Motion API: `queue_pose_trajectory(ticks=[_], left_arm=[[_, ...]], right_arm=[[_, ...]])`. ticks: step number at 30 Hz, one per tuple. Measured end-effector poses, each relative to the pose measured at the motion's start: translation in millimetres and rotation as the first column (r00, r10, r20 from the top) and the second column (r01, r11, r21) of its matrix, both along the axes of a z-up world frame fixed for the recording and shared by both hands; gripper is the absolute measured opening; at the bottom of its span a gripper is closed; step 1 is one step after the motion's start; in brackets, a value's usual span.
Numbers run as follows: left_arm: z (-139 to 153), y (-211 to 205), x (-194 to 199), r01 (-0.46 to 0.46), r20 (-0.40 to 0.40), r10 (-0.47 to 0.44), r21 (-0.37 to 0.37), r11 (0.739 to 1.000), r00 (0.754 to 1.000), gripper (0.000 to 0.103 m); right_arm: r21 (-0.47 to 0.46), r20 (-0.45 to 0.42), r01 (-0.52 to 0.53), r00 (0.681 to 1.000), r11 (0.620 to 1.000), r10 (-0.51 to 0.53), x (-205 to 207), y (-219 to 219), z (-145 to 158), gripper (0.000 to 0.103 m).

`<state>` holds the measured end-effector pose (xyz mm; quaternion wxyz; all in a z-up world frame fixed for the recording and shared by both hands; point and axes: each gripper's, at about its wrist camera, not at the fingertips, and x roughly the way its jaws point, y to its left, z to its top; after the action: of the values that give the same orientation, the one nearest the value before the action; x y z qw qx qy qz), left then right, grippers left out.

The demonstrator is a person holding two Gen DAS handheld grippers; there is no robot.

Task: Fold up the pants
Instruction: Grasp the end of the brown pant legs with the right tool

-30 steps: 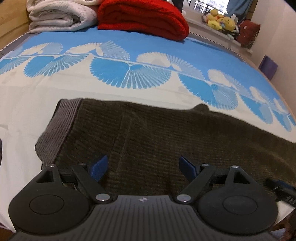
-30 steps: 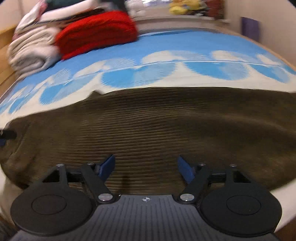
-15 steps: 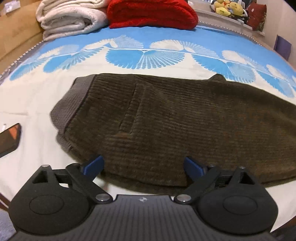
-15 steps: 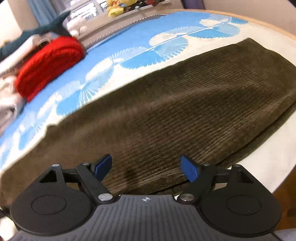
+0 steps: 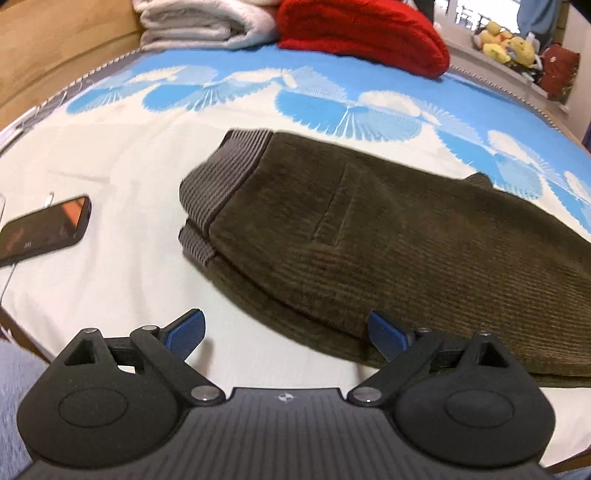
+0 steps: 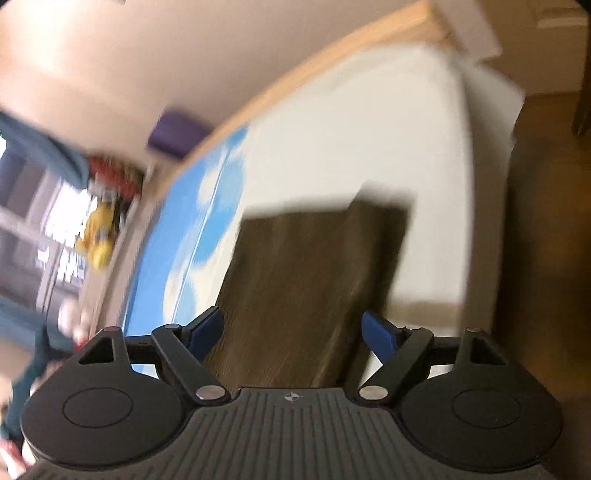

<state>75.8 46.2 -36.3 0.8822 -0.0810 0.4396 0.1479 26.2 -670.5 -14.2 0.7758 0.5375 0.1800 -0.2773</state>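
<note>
Dark brown corduroy pants (image 5: 388, 236) lie folded lengthwise on the bed, their grey ribbed waistband (image 5: 221, 177) at the left. My left gripper (image 5: 286, 334) is open and empty, held just short of the pants' near edge. In the blurred right wrist view the leg end of the pants (image 6: 314, 266) runs away from me toward the cuffs. My right gripper (image 6: 293, 332) is open and empty above that leg.
A black phone (image 5: 44, 229) with a cable lies on the bed at the left. Folded white blankets (image 5: 207, 22) and a red blanket (image 5: 362, 29) are stacked at the back. The bed's wooden edge (image 6: 295, 74) and the floor (image 6: 546, 258) show to the right.
My left gripper has pulled back and turned left, so the waistband and phone show more. My right gripper has swung right along the leg toward the cuffs.
</note>
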Motion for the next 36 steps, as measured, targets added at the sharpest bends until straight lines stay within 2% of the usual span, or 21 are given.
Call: queue_pose_trajectory(ticks=[4,10,12,15,18,24,27,28,29,30,31,32,34,36], left_arm=[[1,-7,3,-0.009,-0.012,0.008,-0.009,1.0,1.0,0.097],[3,-29,11,0.029,-0.036,-0.029,-0.007,1.0,0.999,0.097],[2,-35,12,0.036,-0.045,-0.037,-0.016,0.999,0.998,0.097],[0,-45,15,0.052,-0.059,-0.053,-0.006,0.999,0.997,0.097],[-1,-53,17,0.069,-0.067,-0.069,0.002,0.998,0.995,0.097],[-7,-66,19,0.101,-0.086,-0.1,0.0,0.995,0.991,0.097],[-7,-68,21,0.107,-0.086,-0.106,0.012,0.994,0.991,0.097],[-5,-67,22,0.103,-0.081,-0.102,0.013,0.995,0.991,0.097],[-4,-65,22,0.097,-0.075,-0.095,0.014,0.995,0.993,0.097],[-2,-62,23,0.089,-0.069,-0.088,0.015,0.996,0.994,0.097],[0,-60,24,0.078,-0.062,-0.077,0.018,0.997,0.995,0.097],[2,-56,25,0.066,-0.056,-0.065,0.018,0.998,0.996,0.097],[4,-51,27,0.044,-0.05,-0.044,0.013,0.999,0.998,0.097],[4,-47,29,0.031,-0.051,-0.031,0.004,1.0,0.998,0.097]], right_arm=[[-0.026,0.029,0.013,1.0,1.0,-0.012,-16,-35,-19,0.084],[-0.052,-0.017,0.032,0.999,0.998,-0.033,-3,-58,-42,0.084],[-0.092,-0.006,0.034,0.999,0.995,-0.035,-4,-51,-46,0.085],[-0.189,-0.005,-0.027,1.0,0.982,0.027,3,-44,-47,0.085],[-0.198,0.029,-0.101,0.994,0.975,0.109,15,-41,-52,0.085],[-0.318,-0.06,-0.127,0.992,0.94,0.114,37,-22,-48,0.093],[-0.286,-0.035,-0.108,0.994,0.952,0.102,41,-25,-47,0.093],[-0.238,0.008,-0.083,0.996,0.968,0.088,39,-31,-49,0.083],[-0.167,0.057,-0.061,0.996,0.984,0.071,36,-38,-53,0.065],[-0.083,0.085,-0.039,0.995,0.996,0.046,35,-44,-58,0.052],[-0.034,0.076,-0.023,0.997,0.999,0.025,34,-47,-62,0.028],[-0.029,0.056,-0.017,0.998,0.999,0.019,35,-48,-63,0.019],[-0.065,0.039,-0.028,0.999,0.998,0.031,36,-46,-63,0.018],[-0.052,0.041,-0.015,0.999,0.999,0.017,35,-46,-64,0.018]])
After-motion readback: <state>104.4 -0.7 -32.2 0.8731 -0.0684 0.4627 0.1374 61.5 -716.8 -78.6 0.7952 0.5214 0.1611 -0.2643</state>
